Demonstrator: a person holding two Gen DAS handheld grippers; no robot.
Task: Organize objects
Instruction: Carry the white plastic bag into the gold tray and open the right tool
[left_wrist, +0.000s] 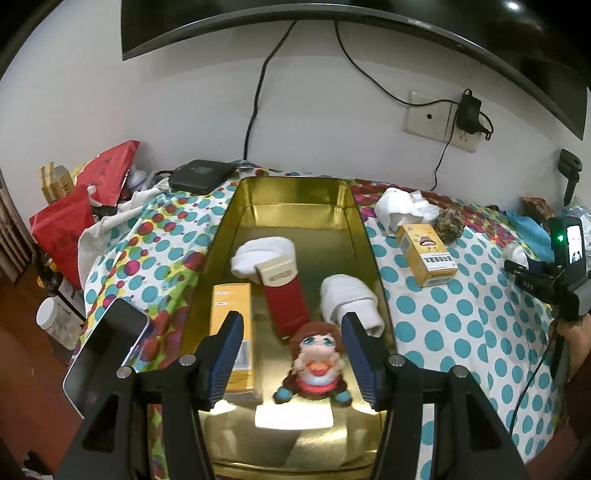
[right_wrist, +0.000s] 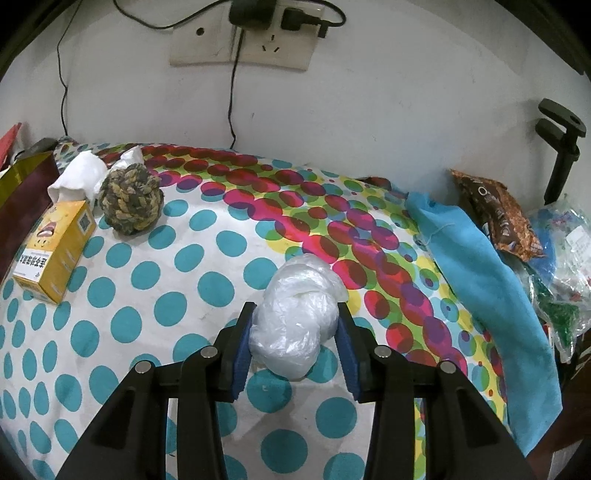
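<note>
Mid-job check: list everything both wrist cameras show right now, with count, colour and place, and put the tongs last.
Gold rectangular metal tray: 1, on the dotted tablecloth.
Rolled white socks: 2, in the tray.
Red and cream carton: 1, tray centre.
Yellow flat box: 1, tray left side.
Small brown-haired plush doll: 1, near end of the tray.
Yellow printed carton: 1, on the cloth right of the tray.
Olive braided rope ball: 1, beside that carton.
White crumpled cloth: 1, behind the carton.
Crumpled clear plastic bag: 1, on the cloth.
Blue towel: 1, right edge.
Dark-screened phone: 1, left of the tray.
Left tongs: open around the doll.
Right tongs: pads at the bag's sides.
</note>
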